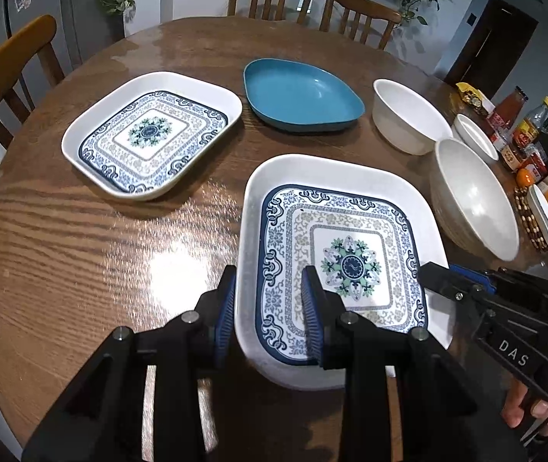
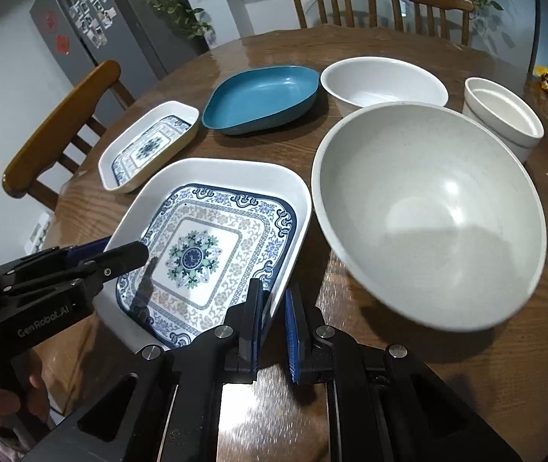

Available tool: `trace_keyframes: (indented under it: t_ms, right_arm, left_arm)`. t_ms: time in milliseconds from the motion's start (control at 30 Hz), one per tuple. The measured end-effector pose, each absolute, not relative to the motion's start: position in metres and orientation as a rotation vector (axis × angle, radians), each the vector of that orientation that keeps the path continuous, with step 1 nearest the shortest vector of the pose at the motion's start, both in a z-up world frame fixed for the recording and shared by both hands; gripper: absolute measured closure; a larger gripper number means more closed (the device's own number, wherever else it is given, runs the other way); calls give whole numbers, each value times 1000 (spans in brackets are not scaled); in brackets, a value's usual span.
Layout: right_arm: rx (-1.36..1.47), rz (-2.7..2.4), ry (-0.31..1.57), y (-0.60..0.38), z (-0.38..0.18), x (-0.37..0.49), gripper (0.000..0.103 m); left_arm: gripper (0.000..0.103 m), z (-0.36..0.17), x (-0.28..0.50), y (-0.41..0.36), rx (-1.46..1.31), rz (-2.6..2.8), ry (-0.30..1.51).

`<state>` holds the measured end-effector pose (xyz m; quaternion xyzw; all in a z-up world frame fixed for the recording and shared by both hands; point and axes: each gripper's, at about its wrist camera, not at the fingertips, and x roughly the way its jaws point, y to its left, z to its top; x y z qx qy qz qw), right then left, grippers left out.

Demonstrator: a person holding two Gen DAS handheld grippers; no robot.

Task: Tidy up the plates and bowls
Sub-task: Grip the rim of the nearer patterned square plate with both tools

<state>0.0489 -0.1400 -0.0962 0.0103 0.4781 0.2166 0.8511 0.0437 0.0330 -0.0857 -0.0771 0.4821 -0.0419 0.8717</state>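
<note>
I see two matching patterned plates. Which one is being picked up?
The nearer patterned plate, its rim between the left gripper fingers and the right gripper; its twin lies untouched, farther back.

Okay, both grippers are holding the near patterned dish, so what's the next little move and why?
Probably carry the near patterned dish toward the matching dish and nest it there. The left gripper and right gripper clamp opposite rims, and the twin sits empty with open table between.

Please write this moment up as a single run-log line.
left gripper: shut on near patterned plate | right gripper: shut on same plate | big white bowl: beside plate
</note>
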Motion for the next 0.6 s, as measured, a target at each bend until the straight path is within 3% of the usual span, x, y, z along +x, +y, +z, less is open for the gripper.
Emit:
trace_keyframes:
  t_ms: [600]
  right_arm:
    - [41, 365, 998, -138, -108, 72, 90]
  left_arm:
    - [72, -96, 70, 27, -132, -65, 1025]
